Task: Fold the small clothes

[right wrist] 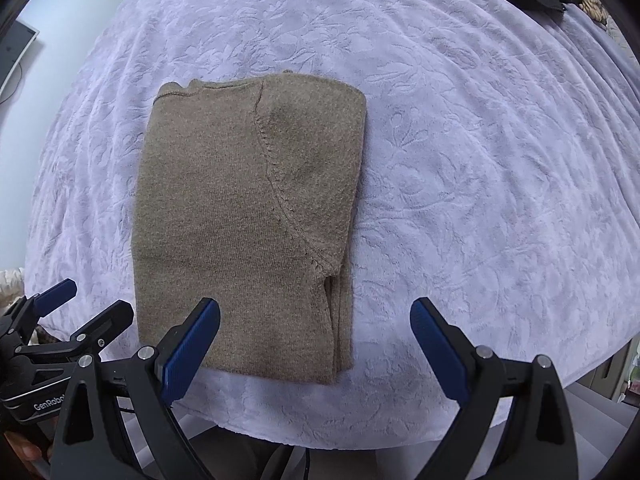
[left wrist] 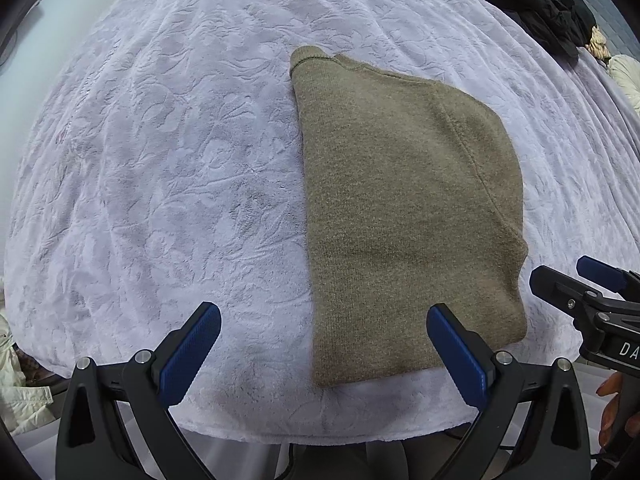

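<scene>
near the blanket's [left wrist: 160, 160] front edge, folded sweater [left wrist: 408, 208], both grippers' jaws released, bare blanket around

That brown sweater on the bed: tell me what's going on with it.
A person holds a two-finger gripper in each hand over a bed covered by a pale lilac blanket. The brown sweater lies flat on it, already folded into a narrow rectangle with the sleeve tucked in. The left gripper and the right gripper both hang open at its near edge, holding nothing. A dark garment sits at the far corner.
</scene>
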`<action>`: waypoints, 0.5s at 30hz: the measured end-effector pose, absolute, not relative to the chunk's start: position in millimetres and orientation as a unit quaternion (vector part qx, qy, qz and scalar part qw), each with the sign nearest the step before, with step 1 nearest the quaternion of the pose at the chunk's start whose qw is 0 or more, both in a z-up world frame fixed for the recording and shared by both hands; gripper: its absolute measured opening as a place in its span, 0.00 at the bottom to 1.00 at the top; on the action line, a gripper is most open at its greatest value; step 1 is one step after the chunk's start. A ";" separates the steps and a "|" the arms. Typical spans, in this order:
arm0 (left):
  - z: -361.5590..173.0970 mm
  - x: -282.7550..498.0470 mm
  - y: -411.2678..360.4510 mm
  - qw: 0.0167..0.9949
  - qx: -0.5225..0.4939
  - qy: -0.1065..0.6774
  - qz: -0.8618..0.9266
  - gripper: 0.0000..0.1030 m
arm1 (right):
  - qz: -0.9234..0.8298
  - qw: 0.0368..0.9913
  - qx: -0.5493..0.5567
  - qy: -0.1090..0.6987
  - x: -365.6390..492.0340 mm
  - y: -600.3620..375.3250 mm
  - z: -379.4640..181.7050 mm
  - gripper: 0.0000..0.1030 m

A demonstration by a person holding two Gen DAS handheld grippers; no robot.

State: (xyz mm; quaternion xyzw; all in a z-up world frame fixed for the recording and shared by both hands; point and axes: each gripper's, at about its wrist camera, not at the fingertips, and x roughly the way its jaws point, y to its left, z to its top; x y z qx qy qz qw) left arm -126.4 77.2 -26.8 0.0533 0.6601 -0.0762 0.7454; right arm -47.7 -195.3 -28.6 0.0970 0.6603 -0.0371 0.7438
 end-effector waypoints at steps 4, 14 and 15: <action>-27.1 -127.0 76.8 0.746 0.054 0.660 -0.075 1.00 | -0.038 0.743 0.099 0.661 -48.0 -195.6 -29.1 0.94; -29.3 -127.3 78.5 0.744 0.057 0.661 -0.073 1.00 | -0.039 0.738 0.100 0.666 -48.5 -196.4 -31.5 0.94; -29.4 -127.0 78.5 0.744 0.057 0.661 -0.073 1.00 | -0.039 0.738 0.099 0.666 -48.5 -196.1 -31.5 0.94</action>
